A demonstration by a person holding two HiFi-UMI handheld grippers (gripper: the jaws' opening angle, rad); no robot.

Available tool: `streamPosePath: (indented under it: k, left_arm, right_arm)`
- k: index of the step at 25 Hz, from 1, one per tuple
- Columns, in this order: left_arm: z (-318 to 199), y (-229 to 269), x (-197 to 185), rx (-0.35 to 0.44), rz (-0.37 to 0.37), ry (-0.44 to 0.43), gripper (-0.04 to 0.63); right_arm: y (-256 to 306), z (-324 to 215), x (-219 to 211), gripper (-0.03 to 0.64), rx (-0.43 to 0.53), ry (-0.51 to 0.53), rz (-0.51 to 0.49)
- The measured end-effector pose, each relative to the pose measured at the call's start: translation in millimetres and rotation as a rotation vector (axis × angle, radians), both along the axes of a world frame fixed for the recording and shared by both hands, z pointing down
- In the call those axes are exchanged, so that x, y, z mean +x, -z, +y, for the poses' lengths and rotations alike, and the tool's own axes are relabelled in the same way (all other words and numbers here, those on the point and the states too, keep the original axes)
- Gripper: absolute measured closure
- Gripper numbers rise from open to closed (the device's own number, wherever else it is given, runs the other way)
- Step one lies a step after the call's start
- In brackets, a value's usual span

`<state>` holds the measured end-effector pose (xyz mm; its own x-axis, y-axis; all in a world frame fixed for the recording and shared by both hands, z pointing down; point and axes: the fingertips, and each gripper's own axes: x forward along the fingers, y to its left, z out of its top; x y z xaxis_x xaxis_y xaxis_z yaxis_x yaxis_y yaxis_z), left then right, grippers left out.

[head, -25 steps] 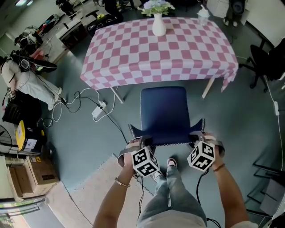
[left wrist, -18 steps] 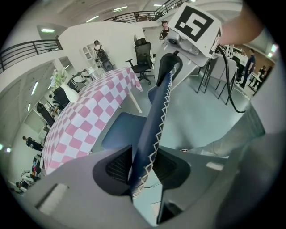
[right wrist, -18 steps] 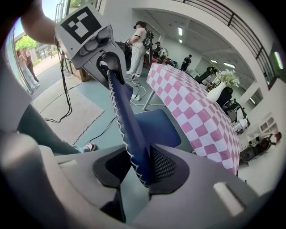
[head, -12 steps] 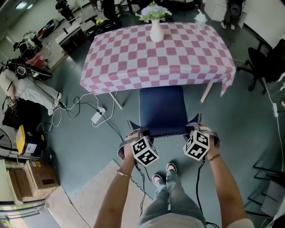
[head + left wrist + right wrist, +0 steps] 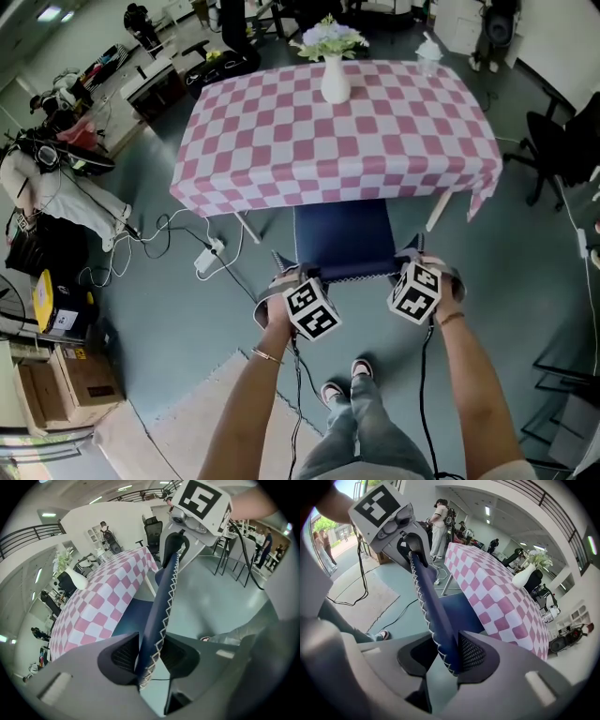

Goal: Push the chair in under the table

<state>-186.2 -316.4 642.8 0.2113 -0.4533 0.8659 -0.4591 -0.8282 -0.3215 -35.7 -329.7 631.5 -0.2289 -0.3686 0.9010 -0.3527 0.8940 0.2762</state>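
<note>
The head view looks from high up, steeply down on the counter (image 5: 281, 141), chair (image 5: 342, 239), left gripper (image 5: 292, 281) and right gripper (image 5: 417, 267). Each gripper view sits close behind its own jaws, looking along the chair's back. All three show chair and counter.

A grey-green floor (image 5: 159, 309) carries a beige rug (image 5: 169, 403) at the near edge and a white power strip (image 5: 204, 236) with trailing cables. Cardboard boxes (image 5: 75, 366) sit at the left and a black office chair (image 5: 562, 131) at the right. Strip lights (image 5: 488, 511) glow overhead near a railing (image 5: 28, 534).
</note>
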Motion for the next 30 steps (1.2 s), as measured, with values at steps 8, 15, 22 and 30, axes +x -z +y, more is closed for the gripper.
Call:
streamPosePath:
  k: [8,15,22,30]
  left_arm:
    - [-42.6,0.1,2.7,-0.005,0.01,0.001,0.48]
    - [-66.3,3.9,-11.6,0.032,-0.007,0.007,0.479]
    - [-97.2,0.5,-27.1,0.044,-0.034,0.03,0.468]
    - [-119.9,1.3,-37.3,0.04,-0.045,0.027,0.46]
  right_arm:
    - [-3.4,-48.2,4.8,0.5,-0.002,-0.002,0.042]
    - [-0.9,-63.8,-8.6,0.5,0.013,0.013,0.017]
    - [-2.3,-88.5,-21.9,0.499,0.037,-0.011,0.018]
    - [2.1,-104.6,-35.3,0.499,0.025,-0.001,-0.008]
